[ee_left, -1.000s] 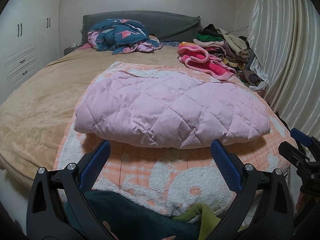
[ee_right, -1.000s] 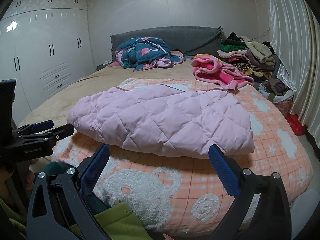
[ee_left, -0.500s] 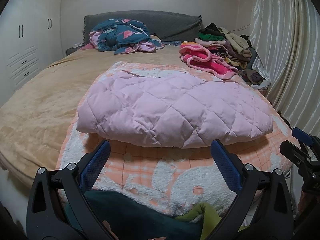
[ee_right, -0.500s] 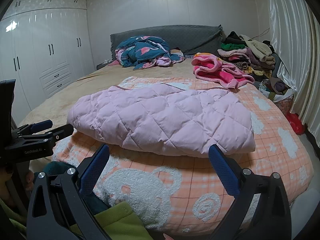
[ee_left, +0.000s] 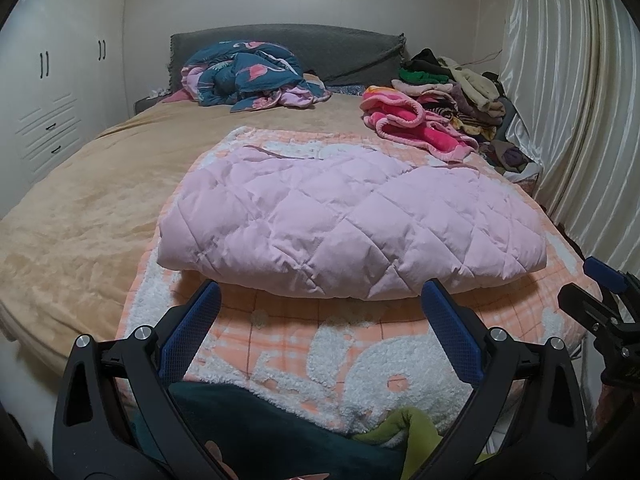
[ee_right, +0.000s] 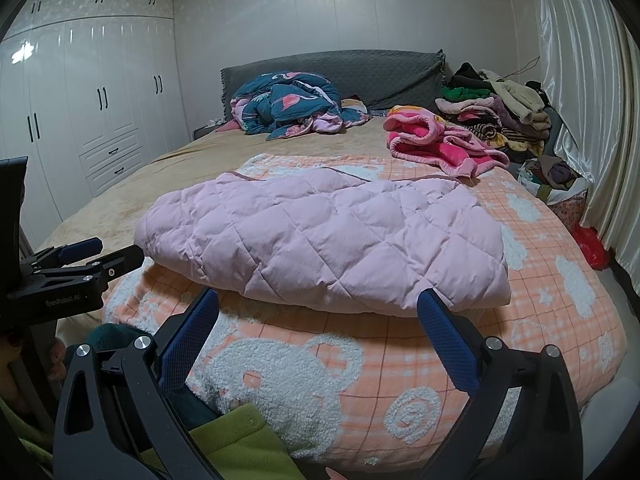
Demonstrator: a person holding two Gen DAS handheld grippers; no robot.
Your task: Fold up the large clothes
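Tongs — two, left tongs [ee_left: 320, 296] and right tongs [ee_right: 318, 302], both spread wide, empty — before one folded pink jacket [ee_left: 352, 220].

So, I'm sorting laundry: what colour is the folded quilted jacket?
Pale pink jacket, clearest in the right wrist view.

Pink quilted jacket [ee_left: 348, 220] folded over, so sleeves and front tucked out of sight. Right gripper [ee_left: 604, 304] cut off by the left wrist frame's right edge, jaws mostly unseen. Clothes pile [ee_right: 496, 116] too jumbled to separate items.
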